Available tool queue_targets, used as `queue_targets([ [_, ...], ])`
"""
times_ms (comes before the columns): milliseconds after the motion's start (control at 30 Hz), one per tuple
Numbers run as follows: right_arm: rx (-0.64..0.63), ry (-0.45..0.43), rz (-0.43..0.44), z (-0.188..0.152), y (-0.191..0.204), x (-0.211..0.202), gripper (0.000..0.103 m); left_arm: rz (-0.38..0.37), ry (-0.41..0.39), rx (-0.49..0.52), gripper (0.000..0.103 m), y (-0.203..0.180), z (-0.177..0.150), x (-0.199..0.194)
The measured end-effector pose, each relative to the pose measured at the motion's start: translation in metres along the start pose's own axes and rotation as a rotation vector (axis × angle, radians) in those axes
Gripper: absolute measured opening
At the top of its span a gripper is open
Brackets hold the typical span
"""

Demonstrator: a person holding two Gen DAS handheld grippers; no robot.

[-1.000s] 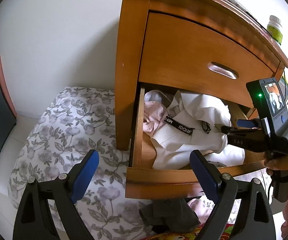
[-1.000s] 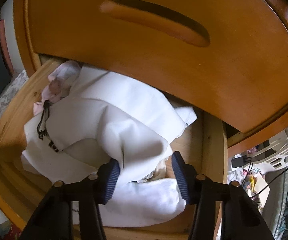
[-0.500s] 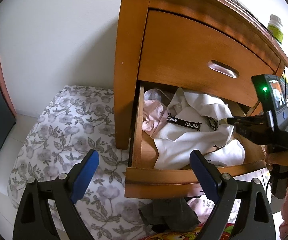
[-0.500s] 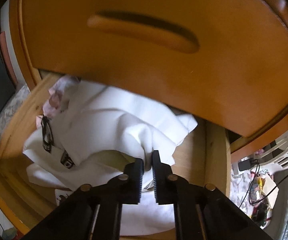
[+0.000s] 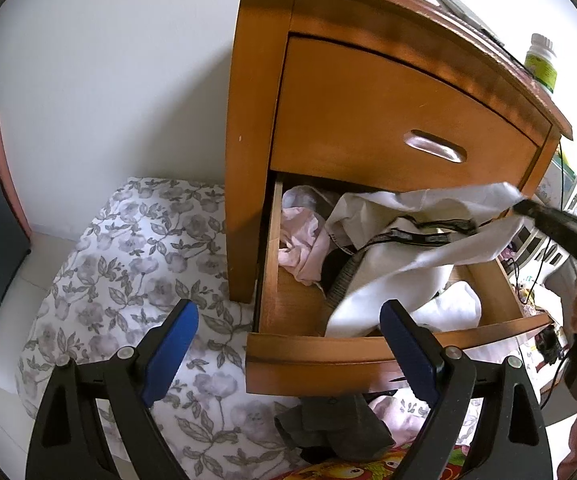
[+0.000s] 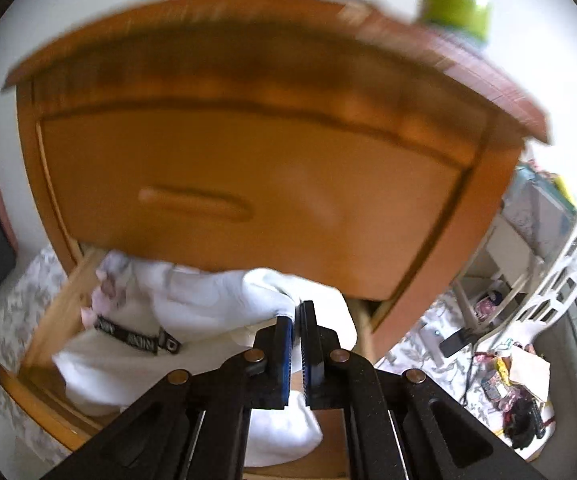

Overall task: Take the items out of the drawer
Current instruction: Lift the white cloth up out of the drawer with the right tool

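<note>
Garment extraction is underway: the right tool [image 6: 298, 316] is clamped on a fold of the white garment [image 5: 416, 248], which trails from the open lower drawer [image 5: 368, 350]. A steady lift should clear the front edge. The left tool [image 5: 288, 344] stands apart, empty.

The open lower drawer [image 5: 368, 356] is reachable only from above and from the front, because the closed upper drawer [image 5: 388, 120] hangs over its back part. A white garment [image 5: 420, 248] stretches across the opening toward the right. Floor clothes [image 5: 328, 428] lie under the drawer front; the flowered bedding [image 5: 128, 272] on the left is free.
</note>
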State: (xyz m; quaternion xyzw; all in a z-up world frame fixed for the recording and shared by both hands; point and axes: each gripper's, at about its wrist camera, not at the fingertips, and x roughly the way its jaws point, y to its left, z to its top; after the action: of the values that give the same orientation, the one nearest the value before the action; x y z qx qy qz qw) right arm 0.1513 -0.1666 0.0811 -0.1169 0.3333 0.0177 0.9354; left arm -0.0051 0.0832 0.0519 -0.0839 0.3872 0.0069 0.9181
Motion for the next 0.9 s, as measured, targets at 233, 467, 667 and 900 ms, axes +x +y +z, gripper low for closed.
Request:
queue_targets([
  [233, 0.035, -0.084, 0.004, 0.012, -0.018, -0.04, 0.004, 0.005, -0.014, 0.007, 0.093, -0.004, 0.0, -0.014],
  [467, 0.015, -0.125, -0.074, 0.001, -0.011, -0.056, 0.004, 0.007, -0.028, 0.012, 0.092, -0.005, -0.003, -0.028],
  [667, 0.043, -0.109, -0.115, -0.009, -0.022, -0.061, 0.004, -0.002, -0.03, 0.011, 0.092, -0.007, -0.003, -0.032],
  [900, 0.01, -0.186, -0.069, 0.011, -0.014, -0.087, 0.004, -0.013, -0.033, 0.023, 0.092, -0.014, -0.006, -0.041],
])
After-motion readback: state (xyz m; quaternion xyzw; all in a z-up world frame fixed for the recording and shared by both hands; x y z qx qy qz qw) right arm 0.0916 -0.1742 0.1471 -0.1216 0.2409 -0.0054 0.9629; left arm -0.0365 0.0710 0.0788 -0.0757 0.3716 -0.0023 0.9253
